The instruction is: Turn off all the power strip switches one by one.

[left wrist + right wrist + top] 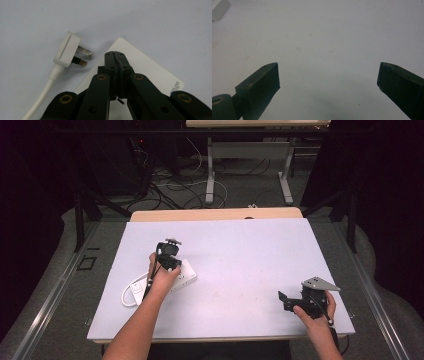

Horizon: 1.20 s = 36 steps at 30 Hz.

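Observation:
A white power strip [186, 274] lies on the left half of the white table top [240, 255]. My left gripper [170, 263] hangs over it, pointing down, jaws shut with nothing between them. In the left gripper view the closed tips of the left gripper [114, 54] sit above the strip [150, 68]. Its white plug [67, 48] lies loose beside it with bare metal pins, on a white cable [42, 96]. My right gripper [283, 300] rests low near the front right corner. In the right gripper view the right gripper [328, 77] is open over bare table.
The strip's cable [128, 296] loops toward the table's left front edge. A corner of the strip [219, 8] shows at the far upper left in the right gripper view. Beyond the table are a second table's legs [210, 175] and floor cables [175, 187].

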### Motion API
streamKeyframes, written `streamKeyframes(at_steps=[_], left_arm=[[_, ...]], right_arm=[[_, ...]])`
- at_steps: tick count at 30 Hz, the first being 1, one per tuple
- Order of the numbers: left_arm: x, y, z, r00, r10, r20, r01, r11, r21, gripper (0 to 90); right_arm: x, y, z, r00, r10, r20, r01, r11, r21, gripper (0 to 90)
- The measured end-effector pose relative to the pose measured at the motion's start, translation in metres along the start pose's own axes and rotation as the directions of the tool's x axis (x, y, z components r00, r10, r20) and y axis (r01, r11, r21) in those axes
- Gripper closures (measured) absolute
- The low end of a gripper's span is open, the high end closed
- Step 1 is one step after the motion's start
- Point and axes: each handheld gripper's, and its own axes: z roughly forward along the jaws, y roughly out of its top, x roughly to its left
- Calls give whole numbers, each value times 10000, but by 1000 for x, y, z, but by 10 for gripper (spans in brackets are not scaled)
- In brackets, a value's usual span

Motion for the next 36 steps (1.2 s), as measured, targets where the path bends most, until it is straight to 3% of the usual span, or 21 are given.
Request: streamKeyframes(at_steps=[9, 13, 20, 26, 30, 34, 36], left_arm=[[0, -5, -4, 9997, -58, 225, 61, 9999, -121, 862], [0, -8, -11, 9990, 149, 426, -132, 9991, -403, 828], [1, -17, -25, 9960, 146, 883, -63, 9956, -940, 703], [8, -31, -36, 9941, 441, 989, -280, 9869, -1587, 544], [14, -39, -42, 9943, 262, 1029, -66, 9825, -1864, 443], [21, -47, -50, 9939, 317, 1052, -84, 9767, -2144, 403], [25, -51, -53, 9926, 670, 1011, -377, 9627, -2678, 406]], right_arm=[[1, 1, 2, 10000, -27, -20, 27, 10000, 1, 37], [2, 1, 2, 10000, -57, -6, 57, 10000, 4, 37], [1, 0, 1, 10000, 84, -2, -84, 10000, 28, 36], [2, 0, 1, 10000, 26, 3, -26, 10000, 22, 37], [2, 0, 1, 10000, 8, -1, -8, 10000, 65, 37], [3, 0, 1, 10000, 20, 3, -20, 10000, 51, 37], [3, 0, 2, 10000, 4, 70, -4, 10000, 12, 37]])
